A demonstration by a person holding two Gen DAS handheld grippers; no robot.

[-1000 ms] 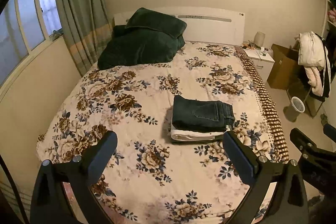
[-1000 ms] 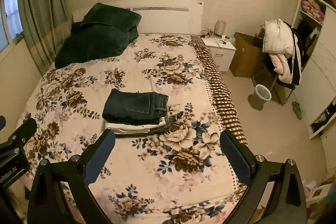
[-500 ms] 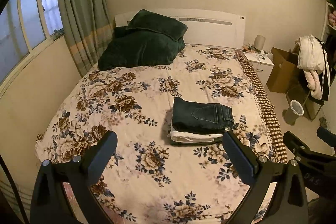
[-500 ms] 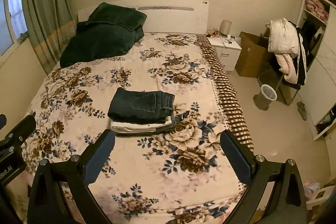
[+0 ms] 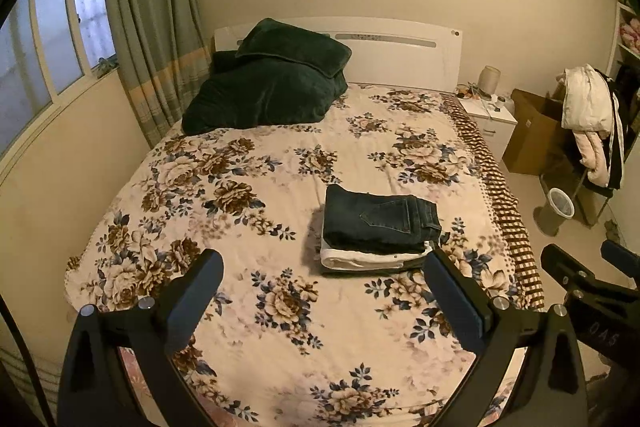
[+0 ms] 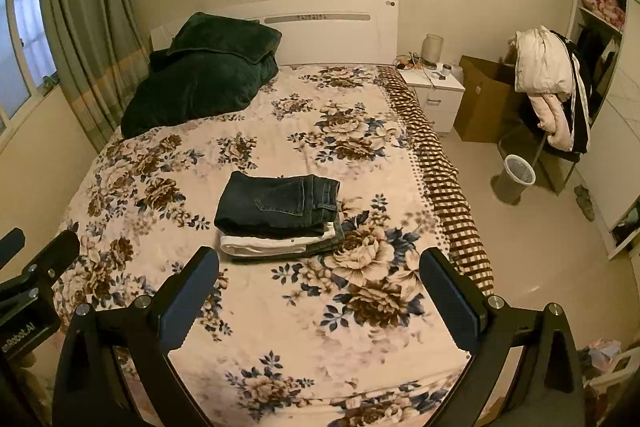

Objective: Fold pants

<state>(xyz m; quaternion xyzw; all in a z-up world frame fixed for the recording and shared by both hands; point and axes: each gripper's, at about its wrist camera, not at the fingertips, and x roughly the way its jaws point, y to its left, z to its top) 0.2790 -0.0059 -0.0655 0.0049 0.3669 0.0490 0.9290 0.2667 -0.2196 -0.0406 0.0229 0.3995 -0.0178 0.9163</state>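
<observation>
Left wrist view is showing the left gripper (image 5: 322,291) hanging above the near end of the bed (image 5: 248,307), its 2 fingers spread wide and gripping nothing. The jeans (image 5: 380,219) are lying folded on top of a small stack, with a white garment (image 5: 360,259) folded under them and a further grey layer just showing at the bottom; the stack is sitting on the flowered bedspread toward the right side of the bed, well apart from both grippers. In the right wrist view the right gripper (image 6: 318,289) is likewise hanging released over the foot of the bed, nothing between its fingers, with the jeans (image 6: 280,201) lying beyond them. Each gripper is showing at the edge of the other's view. A dark green pillow (image 5: 294,49) is leaning on a dark green blanket (image 5: 264,95) at the headboard. A nightstand (image 6: 436,91), a cardboard box (image 6: 484,99) and a bin (image 6: 516,179) are standing on the floor to the right.
</observation>
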